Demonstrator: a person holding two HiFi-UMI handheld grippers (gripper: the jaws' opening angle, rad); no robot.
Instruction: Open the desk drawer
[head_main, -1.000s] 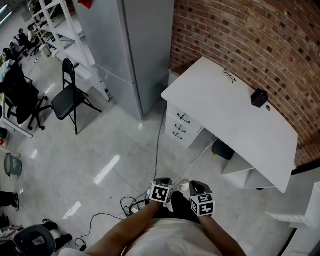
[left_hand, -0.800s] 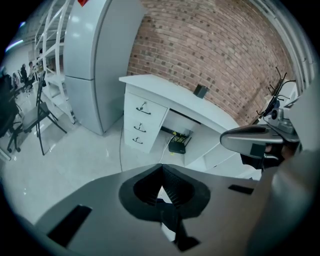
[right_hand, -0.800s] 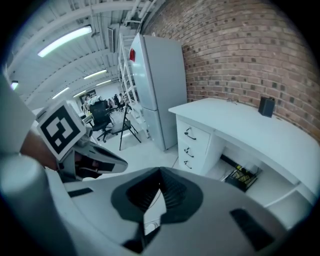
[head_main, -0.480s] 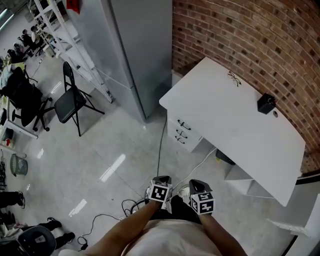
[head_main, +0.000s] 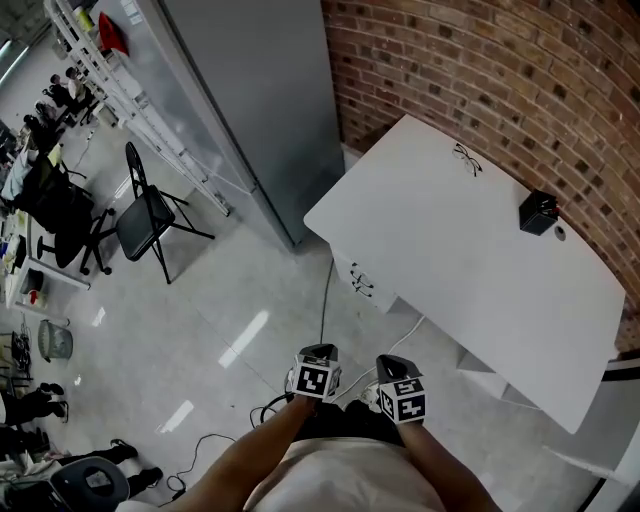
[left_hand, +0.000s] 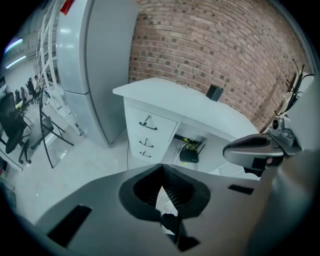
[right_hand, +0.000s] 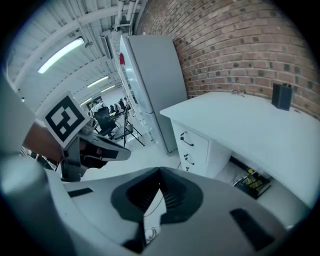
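Note:
The white desk (head_main: 470, 230) stands against the brick wall, and its drawer unit (head_main: 358, 283) shows just under the desk's left corner. In the left gripper view the unit (left_hand: 148, 136) has three closed drawers with dark handles. The right gripper view shows the same drawers (right_hand: 191, 146). My left gripper (head_main: 319, 353) and right gripper (head_main: 390, 362) hang side by side close to my body, over the floor and well short of the desk. Both are shut with nothing in them, which both gripper views show: left gripper (left_hand: 161, 170), right gripper (right_hand: 160, 172).
A tall grey cabinet (head_main: 250, 100) stands left of the desk, with a black folding chair (head_main: 150, 215) further left. Cables (head_main: 325, 295) trail over the floor by the drawers. A black box (head_main: 538, 213) and glasses (head_main: 465, 158) lie on the desk. A black device (left_hand: 189, 153) sits under it.
The desk has come nearer and looms larger in the head view, with its top now covering more of the drawer front. Both grippers kept side by side and shut.

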